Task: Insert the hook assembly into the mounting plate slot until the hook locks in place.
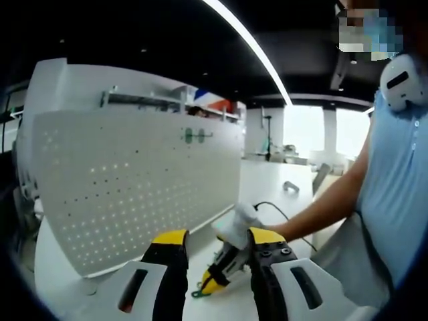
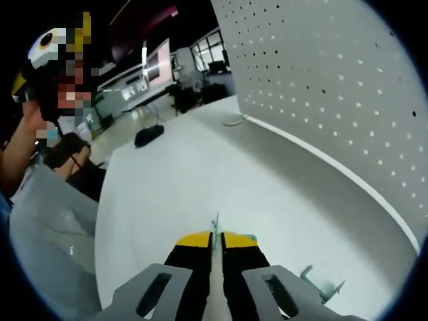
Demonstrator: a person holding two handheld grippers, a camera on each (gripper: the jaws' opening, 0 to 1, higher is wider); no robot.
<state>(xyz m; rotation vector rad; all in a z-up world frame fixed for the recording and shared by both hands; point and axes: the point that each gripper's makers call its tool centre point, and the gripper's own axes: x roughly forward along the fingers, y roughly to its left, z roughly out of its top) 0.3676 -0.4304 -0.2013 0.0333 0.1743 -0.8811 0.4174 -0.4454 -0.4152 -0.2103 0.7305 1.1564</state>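
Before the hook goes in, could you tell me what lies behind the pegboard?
Above the pegboard a shelf rail and something striped show; its panel covers everything lower.

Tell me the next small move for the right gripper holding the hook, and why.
Probably lift the right gripper toward the pegboard. Its jaws look shut on a thin green hook low over the white table, apart from the board; the left gripper is open.

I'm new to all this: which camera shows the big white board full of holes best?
The left gripper view: the perforated board stands nearly whole behind the jaws. The right gripper view catches one slanted corner of it.
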